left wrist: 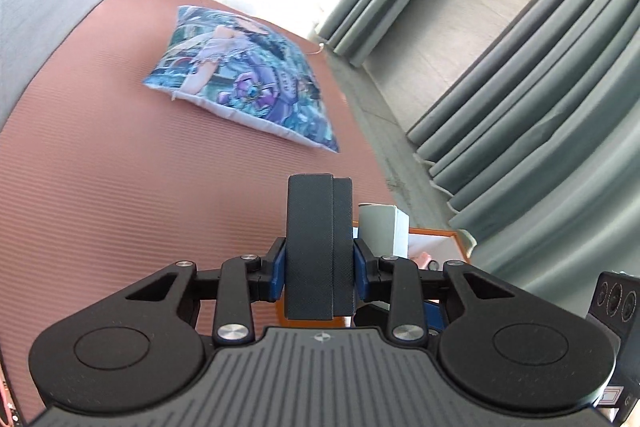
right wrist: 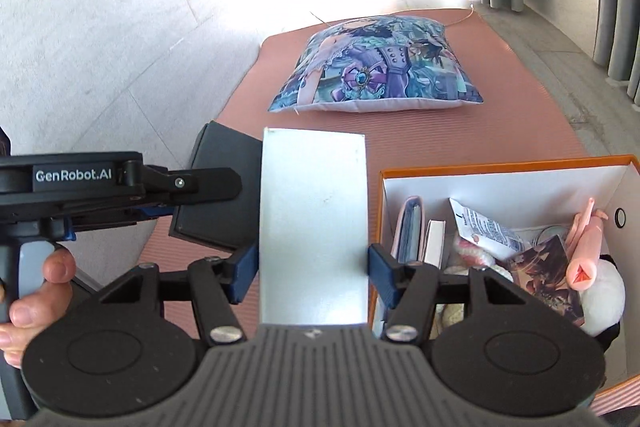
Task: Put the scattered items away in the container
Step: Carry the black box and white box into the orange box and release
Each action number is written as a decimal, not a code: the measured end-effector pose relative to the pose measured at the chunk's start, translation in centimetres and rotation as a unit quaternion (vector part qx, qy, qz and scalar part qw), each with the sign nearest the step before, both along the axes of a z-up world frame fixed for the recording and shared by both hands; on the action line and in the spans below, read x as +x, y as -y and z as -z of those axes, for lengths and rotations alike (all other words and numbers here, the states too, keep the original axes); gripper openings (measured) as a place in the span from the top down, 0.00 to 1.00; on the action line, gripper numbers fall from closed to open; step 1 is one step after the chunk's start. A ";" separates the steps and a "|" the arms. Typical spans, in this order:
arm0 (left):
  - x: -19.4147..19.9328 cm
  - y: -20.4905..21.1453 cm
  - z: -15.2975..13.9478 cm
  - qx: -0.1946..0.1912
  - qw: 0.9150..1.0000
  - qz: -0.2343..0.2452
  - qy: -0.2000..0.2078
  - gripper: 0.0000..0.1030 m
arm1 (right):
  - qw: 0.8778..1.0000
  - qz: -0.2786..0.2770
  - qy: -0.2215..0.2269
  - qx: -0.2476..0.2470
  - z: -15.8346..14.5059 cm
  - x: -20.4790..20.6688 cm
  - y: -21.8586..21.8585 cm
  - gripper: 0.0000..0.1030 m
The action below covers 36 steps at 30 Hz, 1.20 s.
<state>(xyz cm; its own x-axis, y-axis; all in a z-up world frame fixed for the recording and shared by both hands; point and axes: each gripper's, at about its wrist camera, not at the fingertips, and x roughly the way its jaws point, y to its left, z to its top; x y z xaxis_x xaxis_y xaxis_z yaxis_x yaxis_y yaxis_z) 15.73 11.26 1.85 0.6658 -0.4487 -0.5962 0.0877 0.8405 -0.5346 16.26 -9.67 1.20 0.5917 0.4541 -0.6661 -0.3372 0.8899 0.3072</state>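
Note:
My left gripper (left wrist: 320,267) is shut on a black box (left wrist: 318,247) that stands on edge between its blue pads, lifted above the pink mat. In the right wrist view the same black box (right wrist: 216,195) hangs left of a white box (right wrist: 314,223). My right gripper (right wrist: 312,267) is shut on that white box, and both pads press its sides. The orange-rimmed container (right wrist: 500,163) sits just right of the white box. It holds books, a printed packet, a pink toy and a white plush. Its rim (left wrist: 440,233) shows behind the white box (left wrist: 384,231) in the left wrist view.
A printed cushion (right wrist: 376,71) lies on the pink mat (right wrist: 520,115) beyond the boxes. Grey curtains (left wrist: 540,107) hang along the right side. Pale tiled floor (right wrist: 100,27) spreads to the left. A person's hand (right wrist: 36,291) grips the left gripper's handle.

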 end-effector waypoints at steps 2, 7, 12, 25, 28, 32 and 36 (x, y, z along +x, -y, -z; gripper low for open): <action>0.3 1.5 -0.6 -0.008 1.000 0.015 0.006 0.63 | 1.000 0.013 0.020 -0.014 -1.3 -0.4 1.6 0.40; 1.3 5.9 -1.2 -0.029 0.998 0.053 0.015 0.63 | 0.996 0.045 0.060 -0.057 -3.4 -0.7 5.7 0.40; 2.2 10.1 -0.7 -0.047 0.995 0.085 0.010 0.63 | 0.991 0.072 0.070 -0.092 -4.0 -0.3 10.0 0.40; 4.3 17.6 3.8 -0.047 0.991 0.119 -0.045 0.63 | 0.984 0.095 0.003 -0.148 1.1 3.8 17.2 0.40; 4.4 18.5 4.4 -0.034 0.991 0.120 -0.053 0.63 | 0.983 0.088 -0.010 -0.160 2.5 4.4 17.8 0.40; 4.2 19.1 4.8 -0.029 0.990 0.127 -0.059 0.63 | 0.983 0.087 -0.028 -0.159 4.0 4.9 18.6 0.40; 4.0 19.8 5.1 -0.020 0.989 0.130 -0.066 0.63 | 0.982 0.090 -0.032 -0.162 5.0 5.1 18.8 0.40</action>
